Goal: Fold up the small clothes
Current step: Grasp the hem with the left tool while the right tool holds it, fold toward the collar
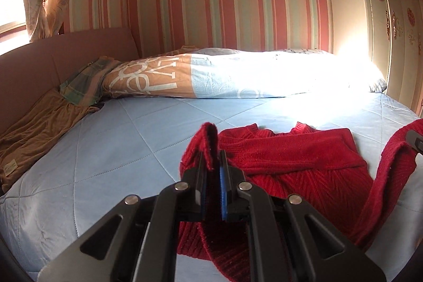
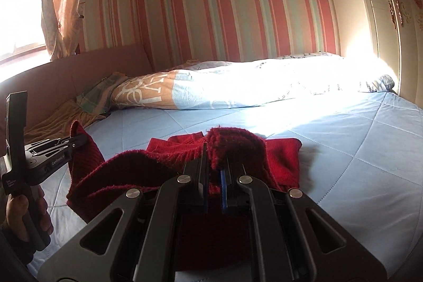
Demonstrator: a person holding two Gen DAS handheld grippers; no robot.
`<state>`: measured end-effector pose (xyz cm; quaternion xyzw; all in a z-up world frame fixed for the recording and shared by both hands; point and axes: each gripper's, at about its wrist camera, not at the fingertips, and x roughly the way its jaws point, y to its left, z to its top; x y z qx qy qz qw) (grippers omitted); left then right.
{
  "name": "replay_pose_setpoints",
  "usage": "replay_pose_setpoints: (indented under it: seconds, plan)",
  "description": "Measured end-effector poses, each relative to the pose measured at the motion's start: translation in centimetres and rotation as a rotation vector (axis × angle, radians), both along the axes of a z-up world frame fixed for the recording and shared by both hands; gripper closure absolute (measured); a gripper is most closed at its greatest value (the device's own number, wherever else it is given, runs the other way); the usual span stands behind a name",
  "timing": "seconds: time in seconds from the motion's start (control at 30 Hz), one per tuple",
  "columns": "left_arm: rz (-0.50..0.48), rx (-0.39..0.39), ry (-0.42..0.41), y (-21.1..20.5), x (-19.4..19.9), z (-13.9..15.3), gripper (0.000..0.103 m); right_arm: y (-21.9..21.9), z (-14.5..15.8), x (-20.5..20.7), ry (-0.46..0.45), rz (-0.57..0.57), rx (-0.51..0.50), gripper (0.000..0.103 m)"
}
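- While both ends of its near edge are pinched and raised, the red knit sweater (image 1: 298, 157) lies partly folded on the near half of the bed (image 1: 111, 149), its body resting on the blue quilted cover.
- The left hand-held gripper (image 1: 213, 163) is pressed together on a lifted fold of knit; the right hand-held gripper (image 2: 215, 163) likewise pinches a bunched fold at the other end.
- By my reading, a fold is under way: the next move calls for carrying both held ends forward together, level, and laying them over the body.
- Ahead, open cover runs to the rolled duvet (image 1: 238, 75); the brown cloth (image 1: 39, 128) lies well apart at the left, beside the headboard (image 1: 66, 57).
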<state>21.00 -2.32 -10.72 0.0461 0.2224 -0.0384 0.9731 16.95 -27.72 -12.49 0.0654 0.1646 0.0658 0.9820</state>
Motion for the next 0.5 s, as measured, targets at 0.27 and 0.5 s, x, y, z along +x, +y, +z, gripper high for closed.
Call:
replay_pose_setpoints:
  seconds: [0.27,0.5]
  plan:
    - [0.041,0.058,-0.019,-0.3,4.9,0.3,0.095,-1.6,0.7,3.4,-0.015,-0.083,-0.04,0.096]
    - [0.069,0.066,0.012,0.3,10.9,0.2,0.095,-6.6,-0.4,7.6,0.043,-0.223,0.028,0.096]
